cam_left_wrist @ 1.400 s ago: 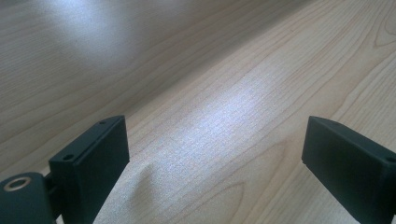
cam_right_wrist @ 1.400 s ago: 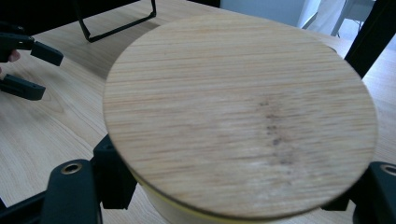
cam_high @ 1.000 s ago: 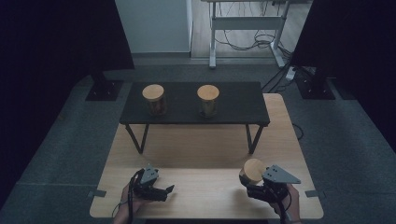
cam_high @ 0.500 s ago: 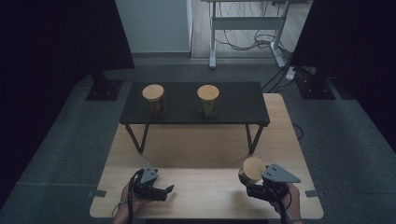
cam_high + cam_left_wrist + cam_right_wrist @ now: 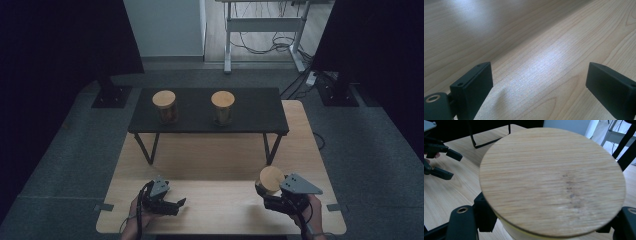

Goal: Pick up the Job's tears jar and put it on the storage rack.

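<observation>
A: Your left tongs (image 5: 181, 202) rest spread and empty on the pale wooden surface (image 5: 215, 165). Right tongs (image 5: 261, 192)?

B: Pinching the round bamboo-lidded jar (image 5: 270, 179), near right. Probably rigid, slippery, breakable: grip the body under the lid. Your right gripper view shows lid grain (image 5: 554, 182).

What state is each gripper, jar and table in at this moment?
left gripper: open, empty, low over the wooden table.
right gripper: shut on a wooden-lidded jar, lid on.
left jar: upright on the black table, lid on.
right jar: upright on the same table, lid on.
</observation>
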`<action>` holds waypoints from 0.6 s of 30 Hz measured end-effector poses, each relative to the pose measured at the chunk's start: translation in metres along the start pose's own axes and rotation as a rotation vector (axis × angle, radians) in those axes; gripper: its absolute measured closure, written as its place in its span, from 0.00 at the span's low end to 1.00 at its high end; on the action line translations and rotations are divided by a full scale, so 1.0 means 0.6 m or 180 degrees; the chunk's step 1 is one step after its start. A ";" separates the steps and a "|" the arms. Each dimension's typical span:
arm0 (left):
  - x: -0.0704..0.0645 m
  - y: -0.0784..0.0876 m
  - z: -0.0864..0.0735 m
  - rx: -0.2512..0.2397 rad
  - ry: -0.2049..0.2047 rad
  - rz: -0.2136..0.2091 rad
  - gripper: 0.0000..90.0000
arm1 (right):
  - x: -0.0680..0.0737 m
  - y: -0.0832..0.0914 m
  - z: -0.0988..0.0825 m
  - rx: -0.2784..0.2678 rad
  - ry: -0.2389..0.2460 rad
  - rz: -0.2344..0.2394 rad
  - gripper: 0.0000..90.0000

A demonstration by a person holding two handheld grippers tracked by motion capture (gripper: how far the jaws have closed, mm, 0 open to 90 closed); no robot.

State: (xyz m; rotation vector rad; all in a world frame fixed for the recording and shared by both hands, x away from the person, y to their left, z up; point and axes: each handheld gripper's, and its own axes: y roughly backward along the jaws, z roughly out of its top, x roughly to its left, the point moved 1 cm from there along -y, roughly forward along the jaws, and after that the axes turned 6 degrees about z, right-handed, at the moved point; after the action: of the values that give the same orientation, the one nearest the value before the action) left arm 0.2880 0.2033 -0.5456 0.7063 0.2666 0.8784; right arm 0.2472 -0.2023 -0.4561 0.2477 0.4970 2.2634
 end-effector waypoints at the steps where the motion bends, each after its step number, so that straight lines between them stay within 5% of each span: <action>1: 0.000 0.000 0.000 -0.0001 0.0001 0.0001 0.08 | 0.000 0.000 0.001 0.0004 -0.0002 -0.0002 0.27; 18: 0.002 0.002 0.000 -0.0006 -0.0002 0.0014 0.08 | -0.004 -0.007 0.023 0.0011 0.0062 0.0017 0.27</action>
State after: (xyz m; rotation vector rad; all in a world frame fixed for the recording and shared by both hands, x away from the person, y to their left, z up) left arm 0.2879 0.2044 -0.5448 0.7057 0.2637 0.8825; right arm 0.2562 -0.1977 -0.4457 0.2293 0.5109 2.2722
